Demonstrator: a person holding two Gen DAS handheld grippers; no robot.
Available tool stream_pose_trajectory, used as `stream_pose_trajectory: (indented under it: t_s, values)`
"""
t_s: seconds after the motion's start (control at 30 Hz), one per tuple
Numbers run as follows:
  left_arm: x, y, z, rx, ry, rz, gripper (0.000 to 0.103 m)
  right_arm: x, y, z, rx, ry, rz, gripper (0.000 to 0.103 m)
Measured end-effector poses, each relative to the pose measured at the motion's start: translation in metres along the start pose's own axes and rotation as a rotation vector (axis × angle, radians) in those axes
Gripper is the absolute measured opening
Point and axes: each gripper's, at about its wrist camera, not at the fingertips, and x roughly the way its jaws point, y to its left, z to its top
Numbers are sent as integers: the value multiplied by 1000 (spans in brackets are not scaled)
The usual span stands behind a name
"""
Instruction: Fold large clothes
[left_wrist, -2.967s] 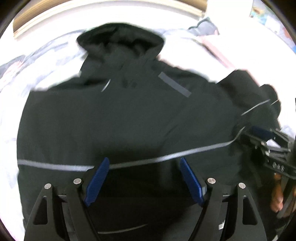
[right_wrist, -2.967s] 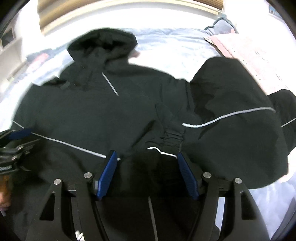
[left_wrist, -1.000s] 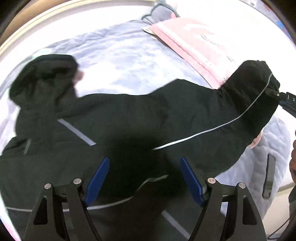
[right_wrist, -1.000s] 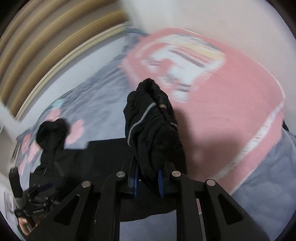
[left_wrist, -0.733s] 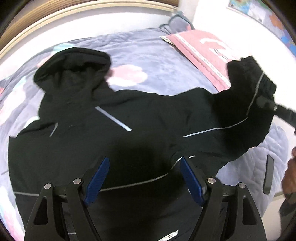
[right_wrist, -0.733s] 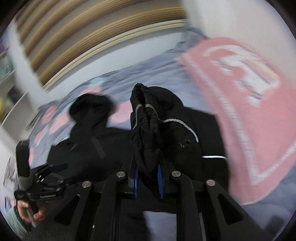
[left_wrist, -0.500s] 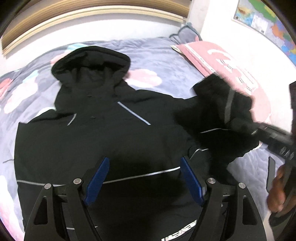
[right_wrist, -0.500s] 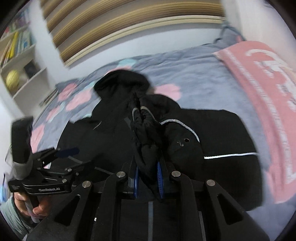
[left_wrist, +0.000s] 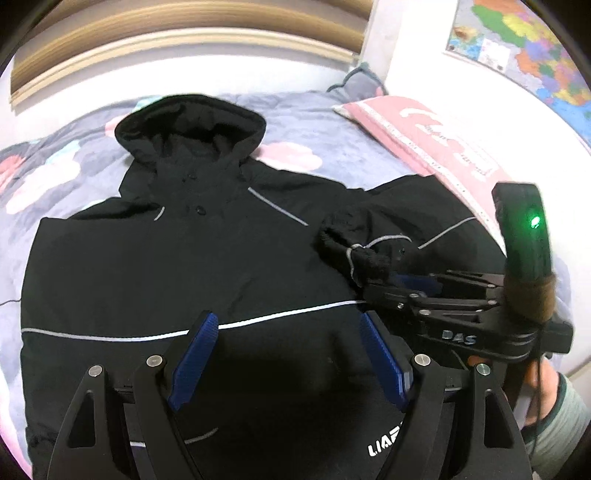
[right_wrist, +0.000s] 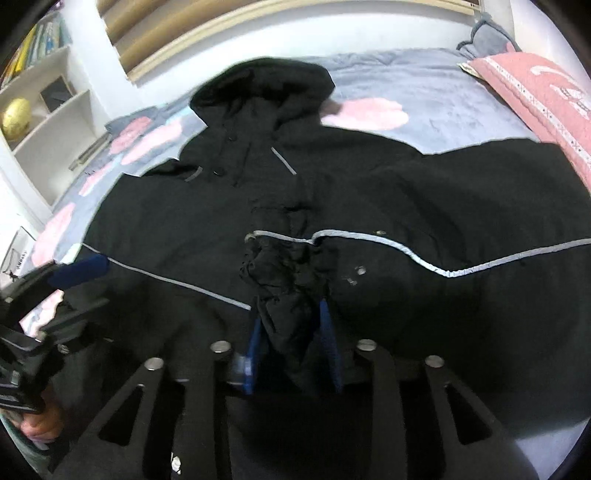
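Black hooded jacket (left_wrist: 177, 266) is spread face-up on the bed quilt (left_wrist: 332, 140), hood at frame top, hem at frame bottom under both cameras; long axis runs top to bottom. In the left wrist view the sleeve is seen folded in across the chest from the right side of frame, cuff (left_wrist: 354, 251) resting right of centre.

Right gripper (right_wrist: 291, 339): jaws are opening, the cuff bunch (right_wrist: 284, 280) is between the blue pads, grip being let go; whether the pads press it cannot be told. Cuff extends away from the fingers toward frame centre, along the gripper line.

Left gripper (left_wrist: 284, 354): jaws wide, nothing held, hovering over the lower body panel, white piping stripe (left_wrist: 258, 317) just beyond the fingertips.

Judgement: once the sleeve is dropped, the hem lies nearest both grippers, so the lengthwise fold is best started there.
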Motion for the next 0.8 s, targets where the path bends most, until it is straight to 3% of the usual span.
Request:
stream_pose_trajectory:
  t_s: [0.13, 0.33, 0.43, 0.63, 0.8]
  values:
    - [-19, -8, -8, -12, -42, -32, 80, -45, 6, -13, 11, -88, -17, 56]
    - [-31, -17, 3, -83, -46, -182, 80, -99, 3, -38, 43, -165, -105, 56]
    - [-9, -22, 15, -139, -1, -226, 80, -109, -11, -49, 93, -161, -117, 56]
    - [47, -29, 31, -214, 71, -206, 80, -118, -31, -55, 131, -159, -127, 56]
    - [85, -31, 33, -274, 131, -232, 80, -130, -43, -53, 114, -175, -175, 56]
